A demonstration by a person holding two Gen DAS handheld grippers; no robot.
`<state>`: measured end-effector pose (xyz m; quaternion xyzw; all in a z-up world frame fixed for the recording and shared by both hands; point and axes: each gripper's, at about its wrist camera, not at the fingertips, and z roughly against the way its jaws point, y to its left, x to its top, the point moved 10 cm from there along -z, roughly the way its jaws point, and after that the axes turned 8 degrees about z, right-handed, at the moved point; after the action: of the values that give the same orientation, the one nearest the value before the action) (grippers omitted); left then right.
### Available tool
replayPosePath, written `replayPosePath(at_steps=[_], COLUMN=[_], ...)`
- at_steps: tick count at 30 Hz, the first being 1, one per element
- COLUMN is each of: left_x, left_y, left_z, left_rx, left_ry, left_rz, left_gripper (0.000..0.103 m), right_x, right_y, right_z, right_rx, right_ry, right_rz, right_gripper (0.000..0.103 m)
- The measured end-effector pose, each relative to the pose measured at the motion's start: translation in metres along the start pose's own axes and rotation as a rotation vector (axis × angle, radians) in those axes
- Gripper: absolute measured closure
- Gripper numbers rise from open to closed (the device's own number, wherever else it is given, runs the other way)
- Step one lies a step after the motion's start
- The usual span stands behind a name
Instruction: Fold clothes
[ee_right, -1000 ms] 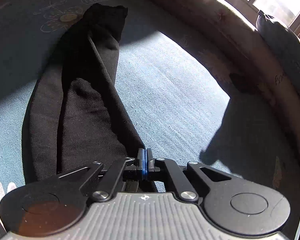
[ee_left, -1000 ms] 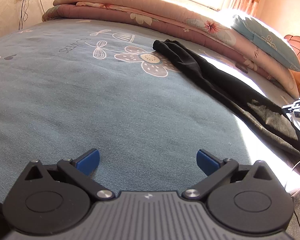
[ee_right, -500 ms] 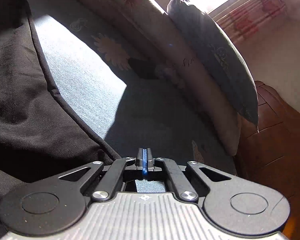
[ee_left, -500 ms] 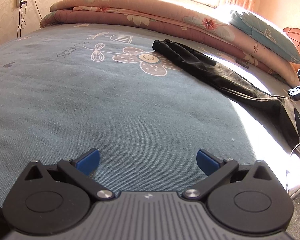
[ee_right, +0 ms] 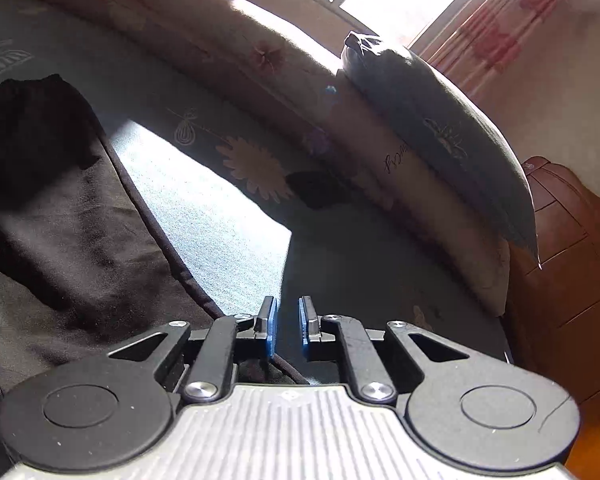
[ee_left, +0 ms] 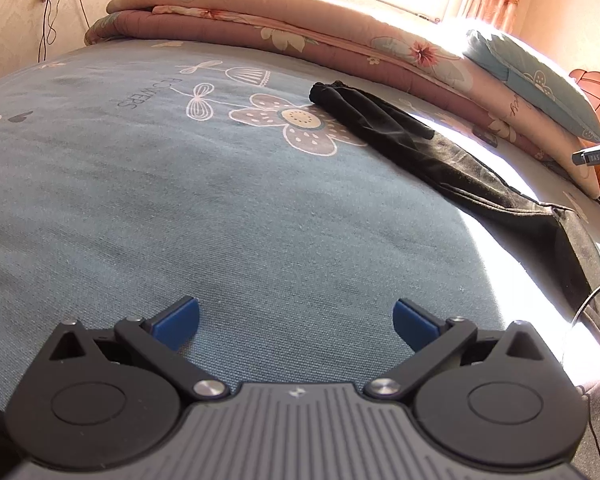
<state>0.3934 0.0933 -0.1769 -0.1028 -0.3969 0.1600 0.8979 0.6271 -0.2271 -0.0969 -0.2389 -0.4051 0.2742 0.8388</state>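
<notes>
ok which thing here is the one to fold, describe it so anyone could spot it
Start at the blue bed sheet with its flower print. Right of the big flower lies a long black garment, stretched toward the sunlit edge. It is the only dark, plain cloth; the quilt and pillow are pale and patterned.

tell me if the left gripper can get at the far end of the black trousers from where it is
Probably yes. The left gripper is wide open over bare blue sheet, with nothing between it and the black trousers, though their far end lies well ahead, so it needs a long reach.
</notes>
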Motion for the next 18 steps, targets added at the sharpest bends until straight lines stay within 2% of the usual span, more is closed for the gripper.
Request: replayPosePath(at_steps=[3,5,7,10,13,16,18], left_x=[0.0,0.0,0.001,0.003,0.007,0.009,0.008], left_y=[0.0,0.0,0.0,-0.003,-0.011,-0.023,-0.031], left_z=[0.0,0.0,0.0,0.003,0.012,0.02,0.023], left_rx=[0.003,0.005,0.005,-0.006,-0.03,-0.062,-0.085], left_ry=[0.002,0.004,0.003,-0.006,-0.055,-0.086,-0.094], left_rz=[0.0,0.002,0.008,0.014,-0.004,-0.025,-0.035], left_gripper=[0.001,0.001,0.001,0.001,0.001,0.001,0.001], right_x=[0.02,0.03,0.033,0.027,-0.001,-0.043,-0.077], right_y=[0.005,0.009,0.016,0.03,0.054,0.077,0.095], right_z=[0.036,0.066,0.1,0.152,0.207,0.245,0.258], right_rx=[0.03,0.051,0.078,0.112,0.157,0.21,0.237], right_ry=[-0.043,-0.077,-0.121,-0.182,-0.227,-0.227,-0.194], right_rz=[0.007,0.012,0.023,0.041,0.049,0.037,-0.006], right_gripper=[0.085,0.078,0.078,0.071,0.067,0.059,0.057])
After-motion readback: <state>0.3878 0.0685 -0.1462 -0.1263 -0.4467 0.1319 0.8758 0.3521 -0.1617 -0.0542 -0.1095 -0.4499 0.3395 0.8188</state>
